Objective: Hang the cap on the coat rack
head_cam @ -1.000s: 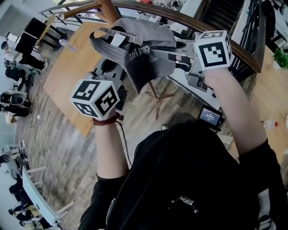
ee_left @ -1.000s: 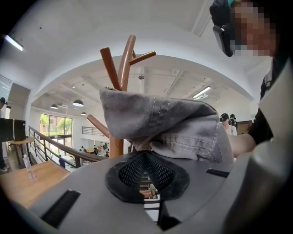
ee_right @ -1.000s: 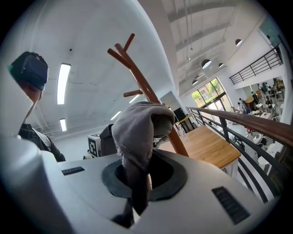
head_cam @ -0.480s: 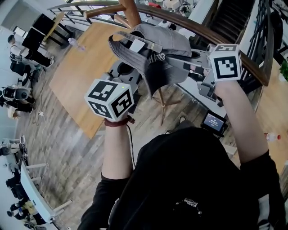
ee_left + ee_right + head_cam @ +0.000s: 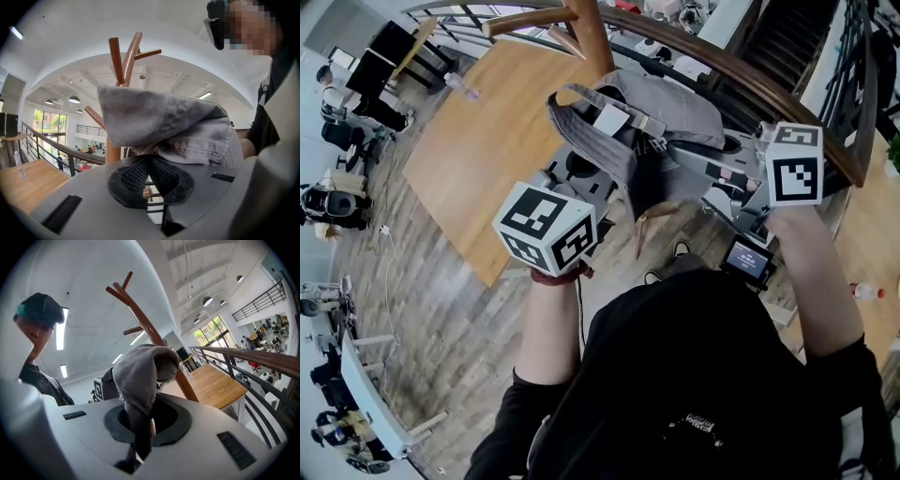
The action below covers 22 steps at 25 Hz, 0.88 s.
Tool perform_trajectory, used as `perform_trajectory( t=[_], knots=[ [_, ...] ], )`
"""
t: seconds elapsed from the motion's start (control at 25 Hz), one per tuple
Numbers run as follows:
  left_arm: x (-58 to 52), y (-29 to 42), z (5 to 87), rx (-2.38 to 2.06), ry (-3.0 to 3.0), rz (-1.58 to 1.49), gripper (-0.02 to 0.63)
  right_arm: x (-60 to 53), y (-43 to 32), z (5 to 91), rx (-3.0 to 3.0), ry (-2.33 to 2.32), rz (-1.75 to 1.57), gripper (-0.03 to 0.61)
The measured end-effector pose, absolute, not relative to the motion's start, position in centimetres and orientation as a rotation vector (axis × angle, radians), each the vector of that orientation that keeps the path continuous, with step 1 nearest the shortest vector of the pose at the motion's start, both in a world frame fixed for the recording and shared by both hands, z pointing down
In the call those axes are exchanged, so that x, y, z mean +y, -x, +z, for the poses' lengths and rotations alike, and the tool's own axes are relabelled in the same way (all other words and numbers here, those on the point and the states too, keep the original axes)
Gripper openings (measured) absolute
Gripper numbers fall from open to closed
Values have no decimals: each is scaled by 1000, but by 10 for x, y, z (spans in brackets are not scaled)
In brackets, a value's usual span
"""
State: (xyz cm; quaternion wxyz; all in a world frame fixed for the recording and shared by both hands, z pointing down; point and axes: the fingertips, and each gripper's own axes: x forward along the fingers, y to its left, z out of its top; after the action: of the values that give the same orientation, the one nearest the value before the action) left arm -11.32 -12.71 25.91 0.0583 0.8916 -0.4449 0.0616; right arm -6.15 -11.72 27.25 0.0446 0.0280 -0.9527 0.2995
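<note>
A grey cap (image 5: 661,103) is held up between both grippers, just right of the wooden coat rack (image 5: 586,37). My left gripper (image 5: 581,178) is shut on the cap's edge (image 5: 154,140), the black pads pinching the fabric. On the other side my right gripper (image 5: 722,173) is shut on a fold of the cap (image 5: 140,376). In the left gripper view the coat rack pegs (image 5: 126,56) rise right behind the cap. The right gripper view has the coat rack trunk (image 5: 150,329) leaning behind the cloth.
A curved wooden handrail (image 5: 750,80) runs behind the rack, with a wooden table (image 5: 478,141) below left. A small screen device (image 5: 745,261) sits on the floor near the person's right arm. People and equipment (image 5: 337,202) stand far left.
Both grippers and the cap have shifted to the right and lower in the head view, and the coat rack trunk now shows closer to the cap's left side.
</note>
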Motion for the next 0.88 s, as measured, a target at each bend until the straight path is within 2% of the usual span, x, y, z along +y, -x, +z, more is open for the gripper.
perform_trajectory(
  t=[0.88],
  knots=[
    [-121, 74, 335, -1047, -2590, 112, 4, -103, 29, 343, -2736, -198, 1201, 26]
  ],
)
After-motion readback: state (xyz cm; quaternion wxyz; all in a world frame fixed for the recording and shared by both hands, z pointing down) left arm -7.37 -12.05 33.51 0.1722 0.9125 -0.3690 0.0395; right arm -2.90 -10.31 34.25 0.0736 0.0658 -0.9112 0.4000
